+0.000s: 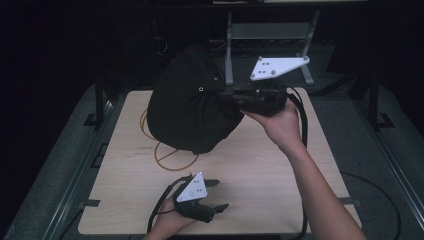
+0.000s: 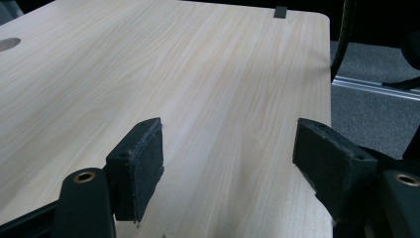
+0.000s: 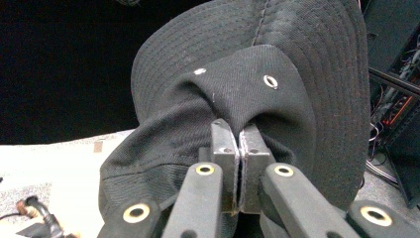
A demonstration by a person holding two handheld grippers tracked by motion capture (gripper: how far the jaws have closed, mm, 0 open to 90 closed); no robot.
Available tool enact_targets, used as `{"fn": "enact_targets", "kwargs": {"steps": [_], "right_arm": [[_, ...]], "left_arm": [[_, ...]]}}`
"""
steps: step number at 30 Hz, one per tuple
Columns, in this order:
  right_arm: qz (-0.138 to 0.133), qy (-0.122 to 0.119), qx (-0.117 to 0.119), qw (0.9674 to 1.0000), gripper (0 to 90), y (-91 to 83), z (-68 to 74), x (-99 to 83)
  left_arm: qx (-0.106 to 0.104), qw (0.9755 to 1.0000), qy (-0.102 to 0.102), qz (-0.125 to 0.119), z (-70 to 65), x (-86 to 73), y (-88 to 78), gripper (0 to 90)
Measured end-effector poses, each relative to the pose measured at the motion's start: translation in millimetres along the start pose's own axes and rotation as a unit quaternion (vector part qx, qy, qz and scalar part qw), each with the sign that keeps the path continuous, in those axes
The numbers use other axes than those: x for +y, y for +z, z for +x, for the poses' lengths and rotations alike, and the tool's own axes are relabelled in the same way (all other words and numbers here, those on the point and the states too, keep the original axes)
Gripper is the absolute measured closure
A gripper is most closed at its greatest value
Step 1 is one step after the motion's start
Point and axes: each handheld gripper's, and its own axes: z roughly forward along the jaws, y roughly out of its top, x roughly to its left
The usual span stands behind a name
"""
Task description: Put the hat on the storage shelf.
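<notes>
At the near edge of the pale wooden table (image 1: 260, 165), on the left of the high view, the left gripper (image 1: 219, 195) rests low in the person's left hand (image 1: 172, 222), its grey three-cornered plate (image 1: 193, 187) facing up and its jaws pointing to the right across the tabletop. Its jaws stand wide apart with nothing between them; in the left gripper view the two black pads (image 2: 140, 166) frame only bare wood grain, and a dark cable runs down past the table's far right corner. Farther up the table, a thin loop of tan cord (image 1: 165, 152) lies flat on the wood, partly tucked under the black hat (image 1: 190, 107). The hat is a soft, wide-brimmed fabric one with small metal eyelets (image 3: 270, 81), and it hangs lifted over the far middle of the table, its lower edge close above the surface; whether it touches the wood cannot be told. To the right of it, the right gripper (image 1: 235, 98) is held level in the person's right hand (image 1: 280, 122), pointing left into the hat. Its jaws are pressed together on a pinch of the hat's cloth, and in the right gripper view the fabric bunches and folds where the two pads meet, with the stitched brim (image 3: 317, 39) rising behind.
</notes>
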Motion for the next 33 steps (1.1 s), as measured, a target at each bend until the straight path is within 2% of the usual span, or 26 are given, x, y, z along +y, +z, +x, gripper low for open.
{"fn": "enact_targets", "kwargs": {"steps": [4, 10, 14, 17, 28, 29, 33], "right_arm": [[0.009, -0.003, 0.005, 0.9999, 88.3, 12.1, -1.5, 13.6], [0.009, 0.004, 0.018, 0.9998, 88.3, 26.6, -8.2, 31.9], [0.013, 0.003, 0.023, 0.9997, 88.3, 36.4, -10.9, 42.0], [0.026, 0.006, 0.030, 0.9992, 88.3, 48.3, -14.0, 51.8], [0.038, 0.010, 0.035, 0.9986, 88.2, 73.2, -20.8, 63.6], [0.037, 0.012, 0.035, 0.9986, 88.2, 75.0, -21.0, 64.2], [0.042, 0.015, 0.037, 0.9983, 88.2, 83.2, -23.0, 66.4]], "left_arm": [[-0.002, 1.0000, 0.005, 0.001, -0.7, 0.9, -0.3, 27.3], [-0.001, 1.0000, 0.009, -0.003, 0.8, 1.6, -1.0, 27.3], [-0.002, 1.0000, 0.007, -0.002, 3.0, 2.0, 0.0, 27.3], [-0.003, 1.0000, 0.003, -0.002, 3.7, 2.5, 1.5, 27.3], [-0.003, 1.0000, 0.001, -0.008, 4.4, 2.6, -0.7, 27.3], [-0.004, 0.9999, 0.008, -0.006, 4.7, 2.8, -0.8, 27.3], [-0.004, 0.9999, 0.012, -0.003, 4.3, 2.5, -0.7, 27.3]]}}
